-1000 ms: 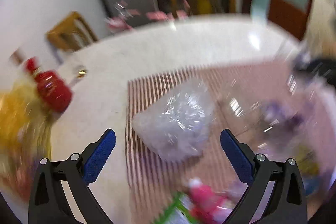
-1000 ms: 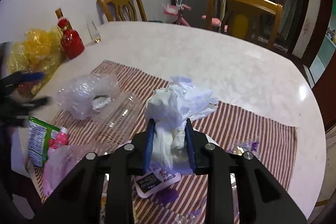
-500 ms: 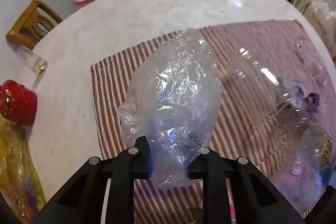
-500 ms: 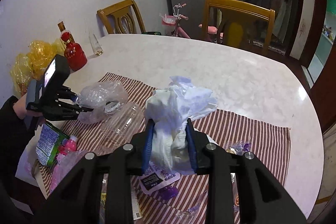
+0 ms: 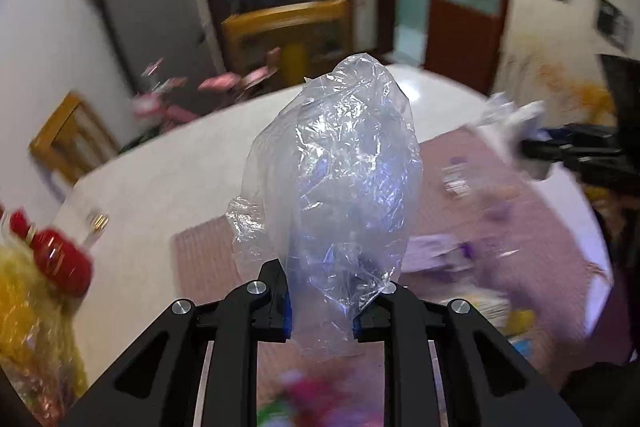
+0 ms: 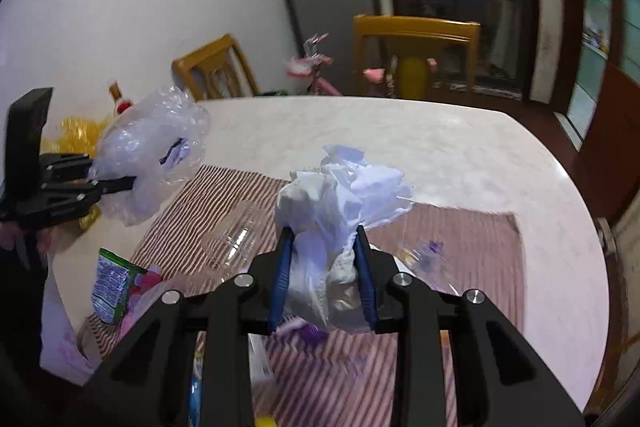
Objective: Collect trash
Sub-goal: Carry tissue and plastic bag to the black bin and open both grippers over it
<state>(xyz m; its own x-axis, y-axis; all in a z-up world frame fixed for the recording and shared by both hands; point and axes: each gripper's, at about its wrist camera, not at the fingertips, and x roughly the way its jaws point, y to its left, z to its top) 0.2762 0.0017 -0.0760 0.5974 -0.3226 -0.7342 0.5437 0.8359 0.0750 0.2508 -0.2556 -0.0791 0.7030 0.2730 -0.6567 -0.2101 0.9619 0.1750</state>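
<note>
While both tools are raised above the worktop [image 6: 460,147], each carries one piece of trash.

Left hand-held gripper [image 5: 320,307]: fingers closed tight on a crumpled clear plastic bag [image 5: 336,195], which stands up through the centre of the left wrist frame; the same bag shows at centre left of the right wrist frame, off the surface.

Right hand-held gripper [image 6: 322,275]: blue pads pinched on a wad of white tissue [image 6: 340,195], centre of its frame, lifted above the striped placemat [image 6: 460,239].

Remaining on the placemat: clear plastic cup [image 6: 236,231] lying on its side, left of centre; green snack packet [image 6: 112,279], lower left; purple-printed wrappers, blurred.

Surroundings: red bottle [image 5: 60,259] and yellow bag [image 5: 20,307] at the left edge of the left wrist frame; wooden chairs [image 6: 416,55] beyond the worktop.
</note>
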